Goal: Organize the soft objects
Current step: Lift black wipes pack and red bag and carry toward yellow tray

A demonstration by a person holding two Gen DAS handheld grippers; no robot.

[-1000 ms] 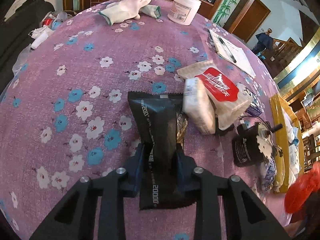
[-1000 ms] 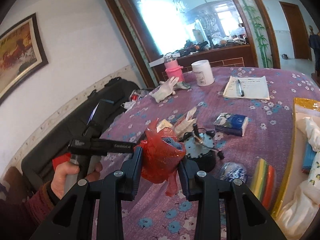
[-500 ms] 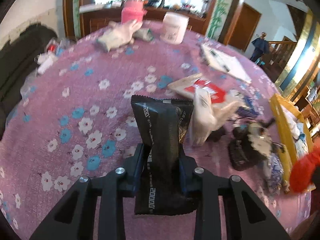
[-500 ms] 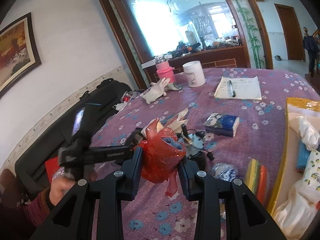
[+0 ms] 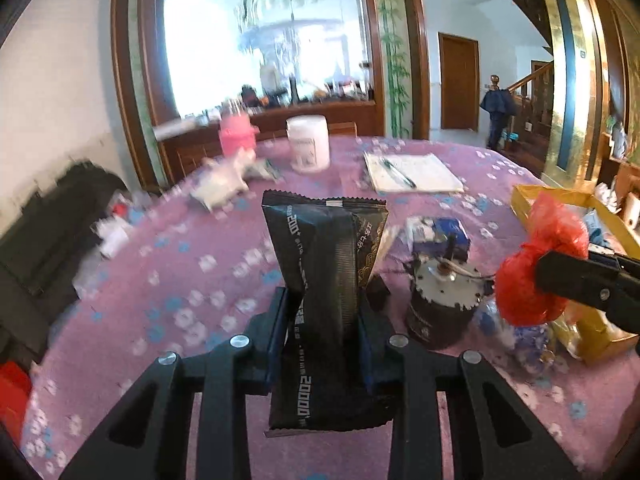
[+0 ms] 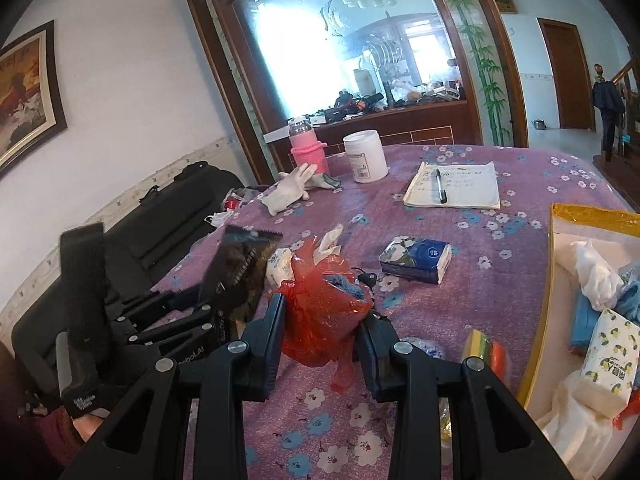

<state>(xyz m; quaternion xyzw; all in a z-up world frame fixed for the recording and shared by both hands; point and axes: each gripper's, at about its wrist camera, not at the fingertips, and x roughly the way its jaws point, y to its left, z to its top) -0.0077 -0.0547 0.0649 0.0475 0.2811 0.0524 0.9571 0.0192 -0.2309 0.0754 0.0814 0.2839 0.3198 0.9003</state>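
Note:
My left gripper (image 5: 322, 312) is shut on a black foil packet (image 5: 326, 280) and holds it upright above the purple flowered tablecloth (image 5: 180, 280). The packet also shows in the right wrist view (image 6: 240, 268). My right gripper (image 6: 320, 324) is shut on a red plastic bag (image 6: 324, 308) with something blue inside, held above the table. The bag shows at the right of the left wrist view (image 5: 540, 272). A yellow-rimmed tray (image 6: 538, 332) at the right holds white and blue cloths and a tissue pack (image 6: 612, 364).
On the table lie a blue tissue pack (image 6: 416, 260), a white glove (image 6: 288, 192), a white jar (image 6: 366, 156), a pink bottle (image 6: 306, 152), a notepad with pen (image 6: 456, 186), a black motor-like can (image 5: 440, 312) and coloured sponges (image 6: 486, 354).
My left gripper lifted the black packet off the table and tilted up to look across the room. My right gripper holds the red bag, drifting slightly toward the tray side.

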